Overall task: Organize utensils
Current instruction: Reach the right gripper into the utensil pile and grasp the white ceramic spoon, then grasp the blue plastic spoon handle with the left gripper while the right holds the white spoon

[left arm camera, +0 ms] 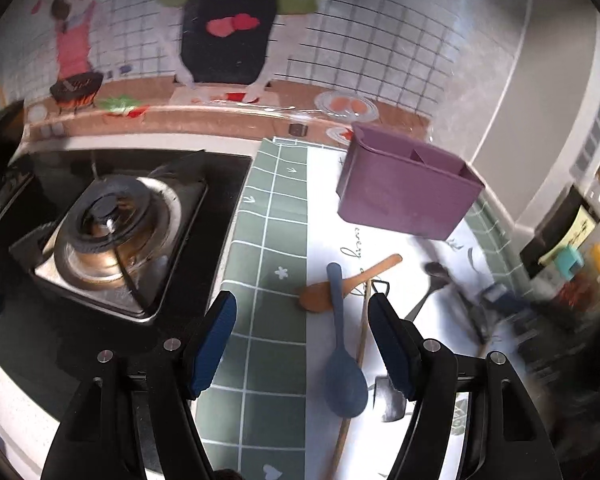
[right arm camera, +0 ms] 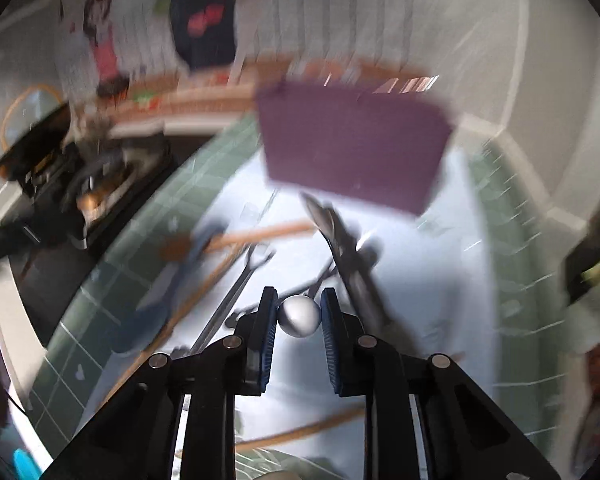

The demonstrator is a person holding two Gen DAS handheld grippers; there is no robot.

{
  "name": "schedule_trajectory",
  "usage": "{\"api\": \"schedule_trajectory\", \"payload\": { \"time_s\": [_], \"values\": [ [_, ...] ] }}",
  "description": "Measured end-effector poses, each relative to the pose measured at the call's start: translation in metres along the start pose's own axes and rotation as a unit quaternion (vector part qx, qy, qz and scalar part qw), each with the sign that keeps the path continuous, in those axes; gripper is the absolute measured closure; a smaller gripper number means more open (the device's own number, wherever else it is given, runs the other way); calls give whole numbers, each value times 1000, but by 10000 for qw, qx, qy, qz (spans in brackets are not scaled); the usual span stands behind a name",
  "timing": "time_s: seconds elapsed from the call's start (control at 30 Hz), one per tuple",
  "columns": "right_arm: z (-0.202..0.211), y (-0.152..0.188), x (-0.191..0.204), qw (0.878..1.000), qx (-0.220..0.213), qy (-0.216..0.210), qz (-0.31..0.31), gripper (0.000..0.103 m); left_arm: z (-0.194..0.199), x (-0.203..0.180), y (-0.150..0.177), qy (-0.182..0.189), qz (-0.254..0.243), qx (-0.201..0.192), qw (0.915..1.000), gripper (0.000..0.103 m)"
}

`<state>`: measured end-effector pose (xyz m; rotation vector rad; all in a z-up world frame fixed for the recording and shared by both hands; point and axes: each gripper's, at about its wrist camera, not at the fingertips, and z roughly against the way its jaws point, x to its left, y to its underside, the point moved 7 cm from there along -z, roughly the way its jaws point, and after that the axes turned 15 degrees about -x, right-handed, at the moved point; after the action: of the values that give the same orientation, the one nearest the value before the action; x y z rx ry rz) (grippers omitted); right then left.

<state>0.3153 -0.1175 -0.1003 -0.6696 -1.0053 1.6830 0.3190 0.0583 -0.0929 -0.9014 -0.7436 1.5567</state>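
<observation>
Purple holder (left arm camera: 408, 188) stands toward the far edge of the worktop (left arm camera: 256, 264), on the white and green mat (left arm camera: 268, 216), split into parts inside

Blue spoon (left arm camera: 342, 356), wooden spoon (left arm camera: 352, 284) and a long wooden stick (left arm camera: 354, 376) lie in a crossed heap near the mat's middle, blue one on top of the wooden one

Left gripper (left arm camera: 302, 340) hangs over that heap, jaws wide apart, gripping nothing

Right gripper (right arm camera: 299, 314) clenched on a shiny metal ball (right arm camera: 300, 316), likely the end of some tool, with the rest of that tool out of sight

Dark ladle (left arm camera: 430, 284) and other metal bits sit closer to the mat's right edge

Could go wrong, as a guess: round smooth ball may slip out of the pads and drop back on the heap, since so little is held. Quick swinging could also bump the holder and tip it, as it is tall and light looking. Pulling one piece from crossed pieces may drag the others along

Gas burner (left arm camera: 112, 236) sits by the worktop's left edge, well apart from the mat things

Hard to make out: right wrist view badly smeared, so the metal pieces there blur together. Cannot tell what hangs under the ball. Right side of the left wrist view smeared too, and the stick's near end cut off
</observation>
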Motion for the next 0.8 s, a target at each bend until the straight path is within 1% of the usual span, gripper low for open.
{"api": "schedule_trajectory", "payload": {
  "time_s": [0.07,0.13,0.17,0.2,0.23,0.3,0.4,0.47,0.53,0.6,0.7,0.8],
  "values": [
    [19,-25,-16,9992,-369,132,-84,83,-12,-6,7,-15,-121,171,9998,34],
    [29,-40,-28,9982,-539,162,-223,83,-24,-9,15,-40,-230,377,9990,36],
    [32,-46,-35,9976,-594,159,-325,83,-28,-10,19,-66,-270,429,9987,38],
    [34,-50,-36,9972,-618,159,-381,83,-32,-10,22,-101,-289,494,9983,44],
    [37,-53,-41,9967,-648,168,-451,83,-37,-10,26,-99,-256,613,9977,47],
    [43,-57,-50,9957,-699,210,-570,83,-43,-10,29,-12,-166,700,9974,48],
    [49,-60,-57,9940,-784,220,-735,83,-52,-15,29,8,-233,744,9970,48],
    [51,-59,-60,9933,-807,274,-779,83,-61,-21,28,90,-271,809,9963,49],
    [50,-54,-62,9934,-762,292,-805,83,-70,-25,26,101,-326,853,9958,59],
    [47,-47,-62,9939,-681,287,-818,83,-78,-30,26,51,-455,890,9950,66],
    [43,-36,-61,9951,-545,297,-770,83,-89,-33,28,8,-532,986,9937,70],
    [43,-32,-62,9953,-537,277,-753,83,-96,-35,30,17,-544,1102,9924,70]
  ]
}}
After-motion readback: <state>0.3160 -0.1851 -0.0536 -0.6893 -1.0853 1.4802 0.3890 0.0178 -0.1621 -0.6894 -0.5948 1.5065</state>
